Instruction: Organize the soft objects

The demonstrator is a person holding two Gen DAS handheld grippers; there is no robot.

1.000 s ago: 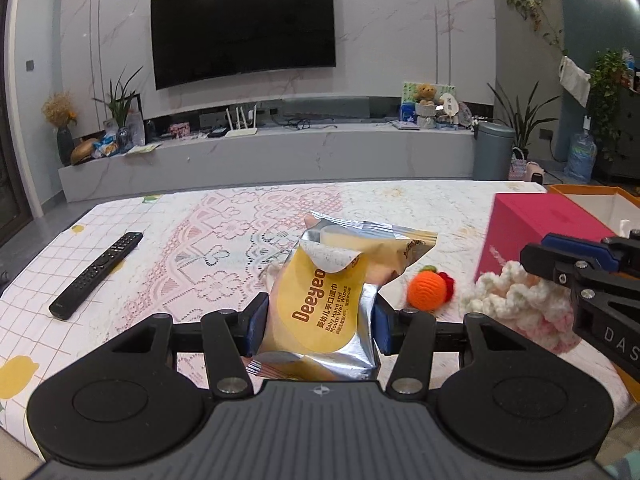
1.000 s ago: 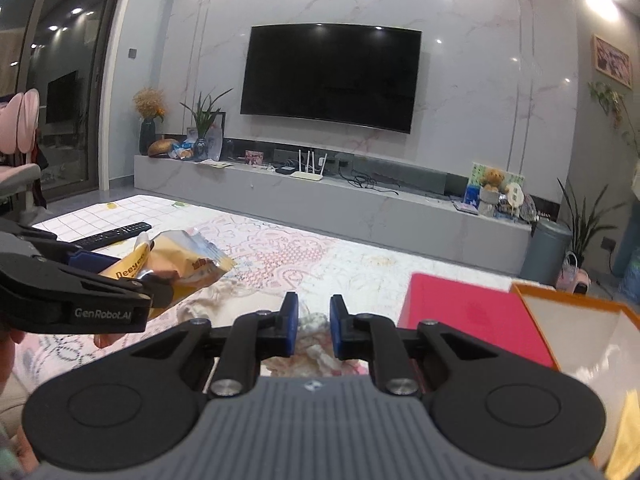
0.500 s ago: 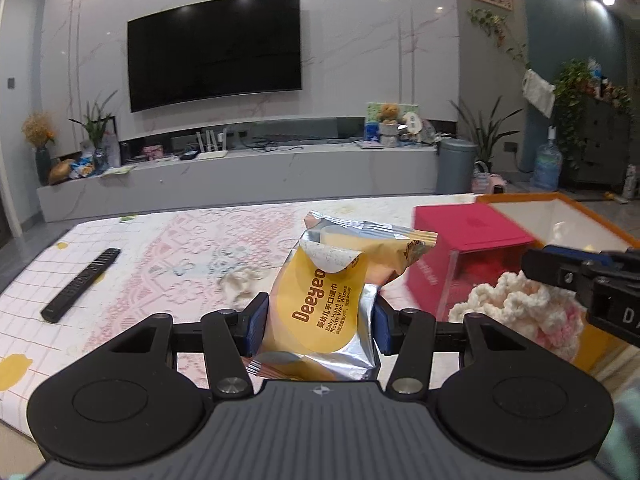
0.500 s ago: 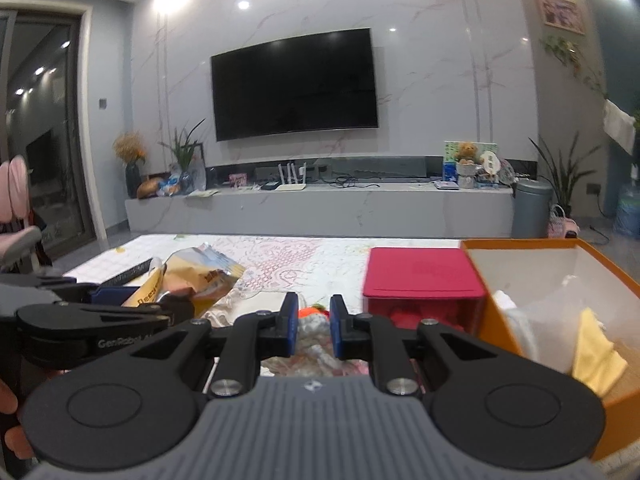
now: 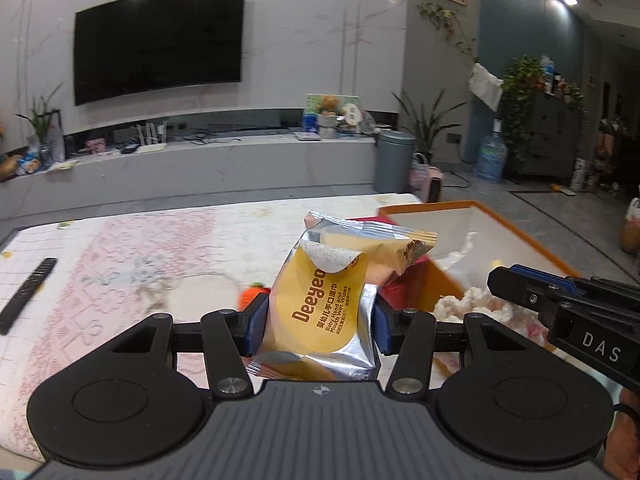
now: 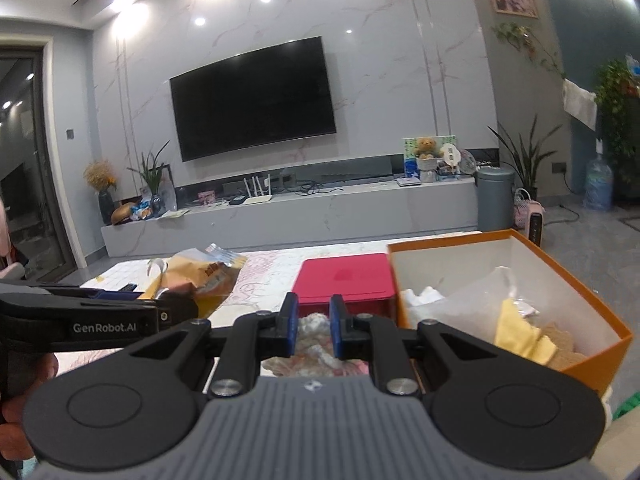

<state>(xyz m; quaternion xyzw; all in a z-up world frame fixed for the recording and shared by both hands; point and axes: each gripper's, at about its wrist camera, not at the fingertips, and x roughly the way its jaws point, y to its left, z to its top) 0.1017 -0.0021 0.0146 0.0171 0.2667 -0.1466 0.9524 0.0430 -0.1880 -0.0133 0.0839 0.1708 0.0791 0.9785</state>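
Above the table (image 5: 132,248), left hand-held gripper (image 5: 318,322) clamps a wipes pack (image 5: 320,308) (yellow, crinkled foil).

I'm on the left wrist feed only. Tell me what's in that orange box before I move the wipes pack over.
Observer: The right wrist view looks into the orange box: a yellow cloth lies inside near the front, with a clear plastic bag behind it.
Operator: Report what my right gripper has.
Observer: The right gripper is shut on a white and pink knitted piece, pinched between its blue pads.
Operator: Give me the red box's top.
Observer: The red box has its lid closed, and nothing rests on it.
Operator: Confirm the wipes pack.
Observer: The left gripper is shut on the wipes pack; from the right wrist view its crumpled top juts out left of the red box.
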